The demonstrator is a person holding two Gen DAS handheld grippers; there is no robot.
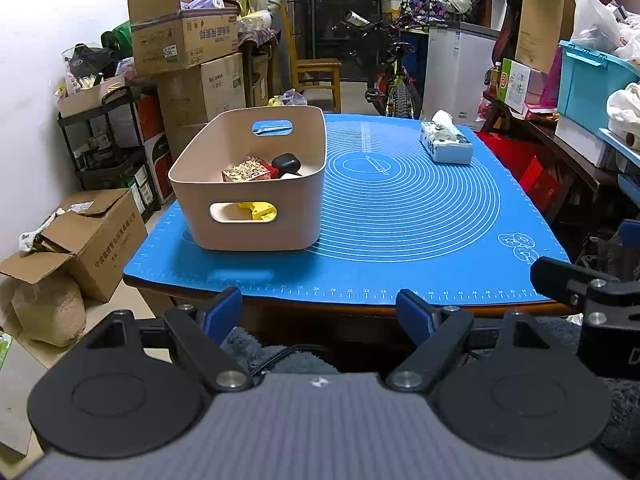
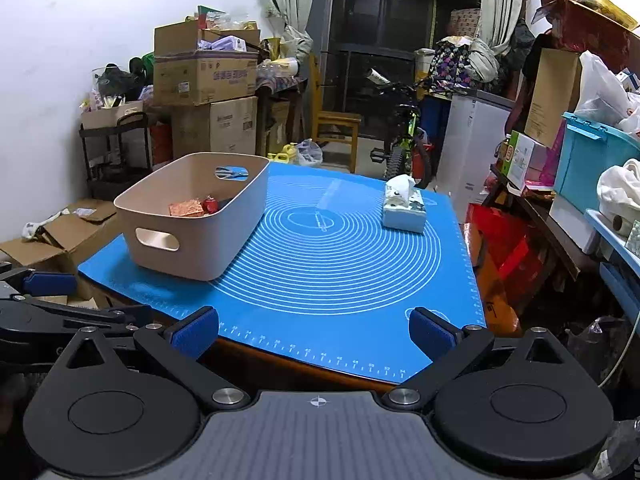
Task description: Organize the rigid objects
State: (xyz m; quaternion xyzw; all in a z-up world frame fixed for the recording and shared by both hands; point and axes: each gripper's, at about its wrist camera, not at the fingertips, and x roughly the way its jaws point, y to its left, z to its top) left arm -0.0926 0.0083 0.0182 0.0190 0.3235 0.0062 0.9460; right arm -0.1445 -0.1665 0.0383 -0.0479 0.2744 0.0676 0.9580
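Sitting well beyond parted fingers (image 1: 224,312), bin (image 1: 256,224)

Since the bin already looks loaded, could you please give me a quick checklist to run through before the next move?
1. Left claw open and holding nothing: ok.
2. Right claw open and holding nothing: ok.
3. Beige bin upright on the blue mat: ok.
4. Patterned box, black object and yellow item inside bin: ok.
5. Tissue pack outside the bin: cannot tell if it belongs.
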